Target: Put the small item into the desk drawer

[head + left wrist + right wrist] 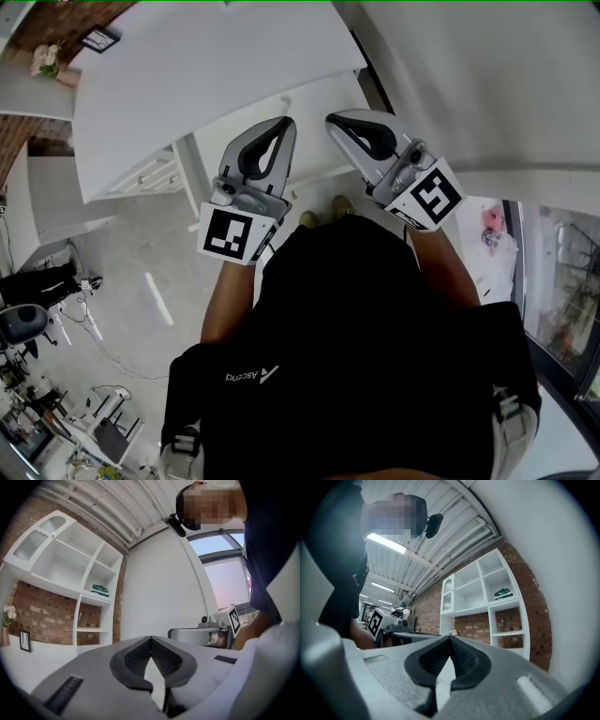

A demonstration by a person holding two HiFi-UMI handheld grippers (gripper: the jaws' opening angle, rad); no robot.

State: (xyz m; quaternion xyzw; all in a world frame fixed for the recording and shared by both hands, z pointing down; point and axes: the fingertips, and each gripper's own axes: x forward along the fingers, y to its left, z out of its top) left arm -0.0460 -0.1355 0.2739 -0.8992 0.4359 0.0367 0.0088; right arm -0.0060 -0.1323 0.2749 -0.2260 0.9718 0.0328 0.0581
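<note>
Both grippers are held close in front of the person's chest, side by side, above the floor. My left gripper is shut with nothing between its jaws; its ribbed pads meet at the tip. My right gripper is also shut and empty, with its pads touching. A white desk top lies ahead of the grippers, with a white drawer unit below its near edge. No small item shows in any view. Each gripper sees the other's marker cube.
A tall white shelf unit stands against a brick wall and holds a green book. A picture frame and flowers sit at the desk's far left. Chairs and equipment crowd the floor at left; a window is at right.
</note>
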